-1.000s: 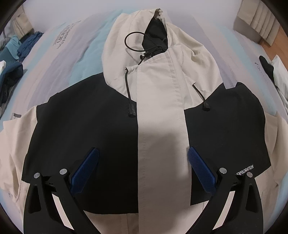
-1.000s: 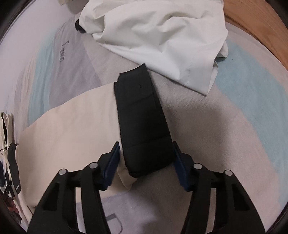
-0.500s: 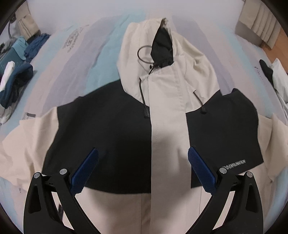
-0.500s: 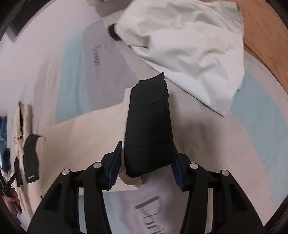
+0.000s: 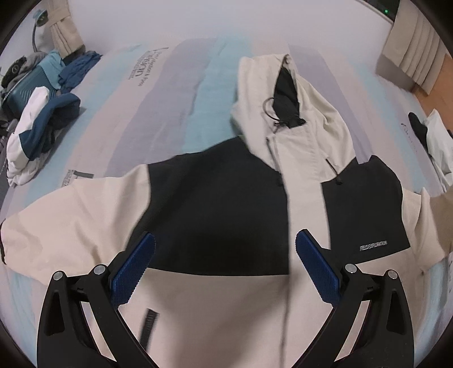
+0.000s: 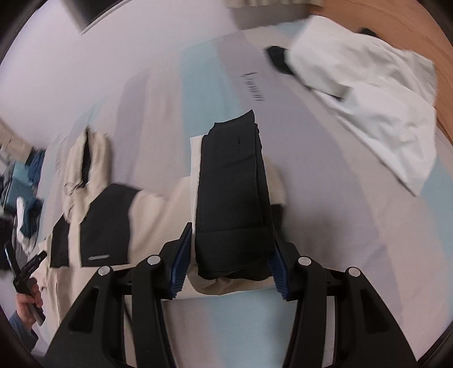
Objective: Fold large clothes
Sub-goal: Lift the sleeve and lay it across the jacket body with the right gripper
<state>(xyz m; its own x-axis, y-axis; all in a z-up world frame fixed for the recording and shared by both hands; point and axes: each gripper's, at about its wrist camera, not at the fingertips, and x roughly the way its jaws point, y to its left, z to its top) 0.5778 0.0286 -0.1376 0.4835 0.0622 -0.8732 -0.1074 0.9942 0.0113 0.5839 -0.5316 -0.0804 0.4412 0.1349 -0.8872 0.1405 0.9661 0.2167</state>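
Observation:
A cream and black hooded jacket lies face up and spread flat on the bed, hood pointing away. My left gripper hangs open over its chest, nothing between the blue pads. My right gripper is shut on the black cuff of one cream sleeve, which is lifted off the sheet. The jacket's body lies to the left in the right wrist view. The left gripper shows at that view's left edge, held by a hand.
A crumpled white garment lies on the bed's far right, next to wooden floor. A pile of blue and white clothes sits at the far left. The striped bed sheet stretches beyond the hood.
The right gripper has lifted the cuff off the bed and swung it toward the jacket's body. The left gripper has risen and drawn back, so more of the jacket shows.

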